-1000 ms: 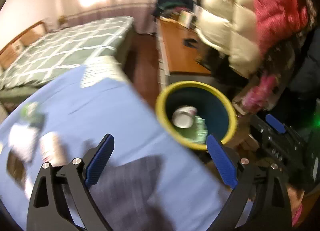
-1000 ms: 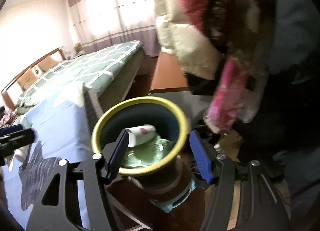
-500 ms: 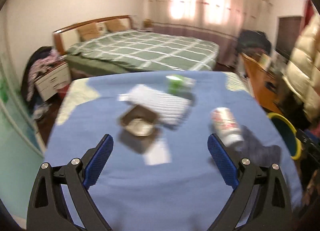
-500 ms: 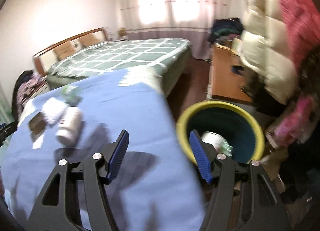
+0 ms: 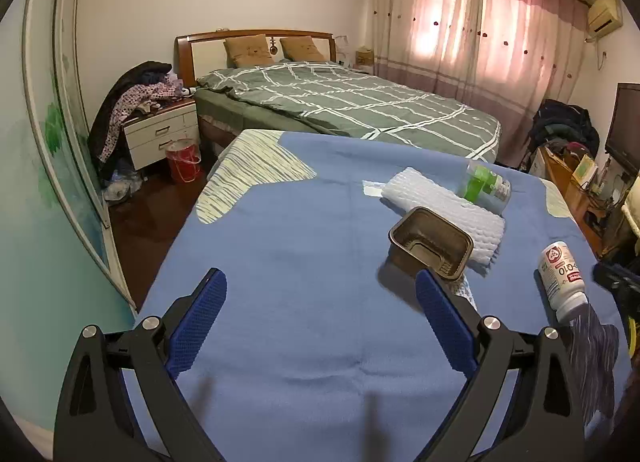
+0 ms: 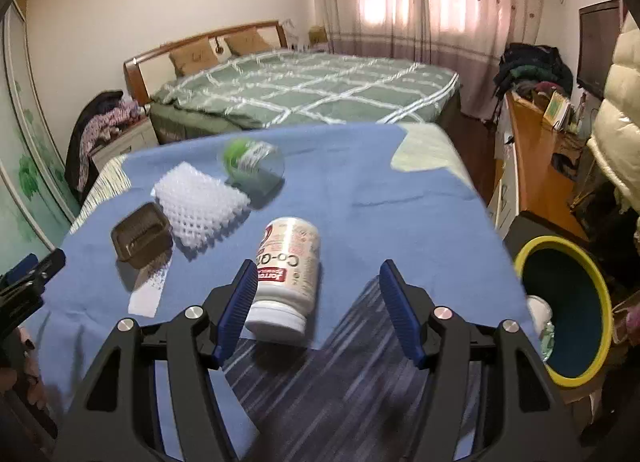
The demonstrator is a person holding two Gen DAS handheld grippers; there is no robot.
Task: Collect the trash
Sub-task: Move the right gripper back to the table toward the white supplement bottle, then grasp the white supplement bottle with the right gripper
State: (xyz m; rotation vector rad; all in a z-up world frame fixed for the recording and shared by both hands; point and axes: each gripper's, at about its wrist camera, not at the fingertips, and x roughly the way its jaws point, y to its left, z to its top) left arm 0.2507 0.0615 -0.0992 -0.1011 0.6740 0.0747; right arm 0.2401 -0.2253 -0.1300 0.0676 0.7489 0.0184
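Bottle [image 6: 288,274] lay on its side on blue cloth [image 6: 360,190], just ahead of right gripper [image 6: 318,290], bin [image 6: 568,302] well right. Likely light, rigid, slick, prone to rolling: grip mid-body across label. Both grippers, left gripper [image 5: 320,302] included, gaped wide, empty.

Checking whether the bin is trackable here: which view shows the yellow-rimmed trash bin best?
The right wrist view: the trash bin shows most of its yellow rim and dark interior, beside the blue-covered table. The left wrist view catches only a yellow sliver at the right edge.
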